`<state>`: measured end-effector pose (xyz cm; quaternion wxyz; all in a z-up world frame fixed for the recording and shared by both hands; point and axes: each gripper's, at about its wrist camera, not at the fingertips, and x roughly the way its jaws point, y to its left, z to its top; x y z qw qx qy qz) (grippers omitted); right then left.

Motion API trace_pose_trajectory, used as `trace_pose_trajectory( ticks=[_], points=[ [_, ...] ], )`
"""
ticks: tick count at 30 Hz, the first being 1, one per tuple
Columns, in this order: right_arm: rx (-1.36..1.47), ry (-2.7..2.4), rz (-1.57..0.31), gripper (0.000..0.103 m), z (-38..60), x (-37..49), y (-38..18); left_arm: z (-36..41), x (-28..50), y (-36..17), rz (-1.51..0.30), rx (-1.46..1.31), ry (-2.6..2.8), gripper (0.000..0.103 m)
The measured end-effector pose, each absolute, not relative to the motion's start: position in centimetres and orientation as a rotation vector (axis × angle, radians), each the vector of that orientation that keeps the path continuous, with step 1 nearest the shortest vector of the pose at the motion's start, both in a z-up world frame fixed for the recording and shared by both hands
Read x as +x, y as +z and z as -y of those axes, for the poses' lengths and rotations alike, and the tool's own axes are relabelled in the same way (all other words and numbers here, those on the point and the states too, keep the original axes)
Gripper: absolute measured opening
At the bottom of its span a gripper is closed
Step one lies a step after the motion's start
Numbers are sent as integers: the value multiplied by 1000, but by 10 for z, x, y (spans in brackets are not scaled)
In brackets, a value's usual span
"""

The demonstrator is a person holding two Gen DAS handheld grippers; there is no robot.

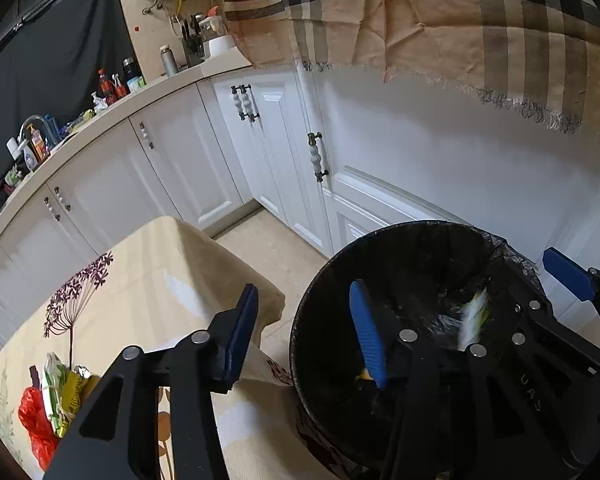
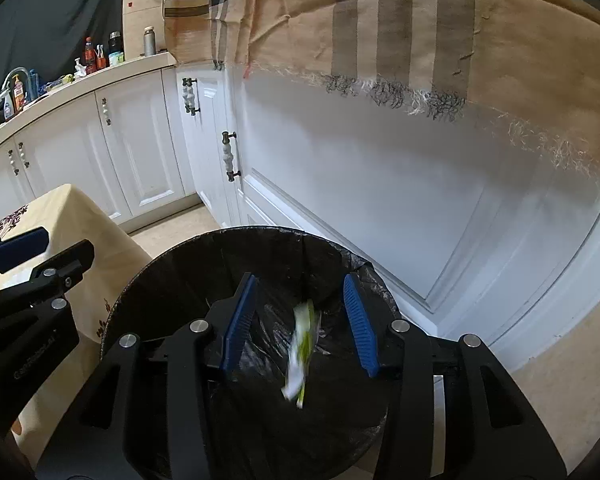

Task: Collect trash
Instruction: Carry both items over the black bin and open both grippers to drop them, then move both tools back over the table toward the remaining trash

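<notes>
Right tongs spread, wrapper loose between them over bin.

Both grippers are black, angular linkage frames with triangular cut-outs and round silver pivot pins. The left gripper and the right gripper carry blue ribbed pads. Pale lettering marks the frames at lower right and lower left.
</notes>
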<state>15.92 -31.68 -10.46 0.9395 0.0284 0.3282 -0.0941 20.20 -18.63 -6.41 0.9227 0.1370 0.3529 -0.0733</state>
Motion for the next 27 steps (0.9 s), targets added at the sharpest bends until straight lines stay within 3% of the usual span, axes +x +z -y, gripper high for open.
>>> trace_pose_trajectory(
  ticks=[2, 4, 12, 27],
  points=[
    [60, -199, -667, 47, 317, 156, -103, 185, 201, -63, -724, 280, -146, 51],
    [59, -200, -654, 62, 315, 152, -100, 181, 199, -60, -719, 264, -143, 54],
    [21, -150, -653, 79, 292, 132, -86, 147, 169, -39, -680, 208, -112, 66],
    [-74, -15, -616, 91, 221, 57, -55, 29, 80, -11, -629, 112, 83, 73]
  ],
)
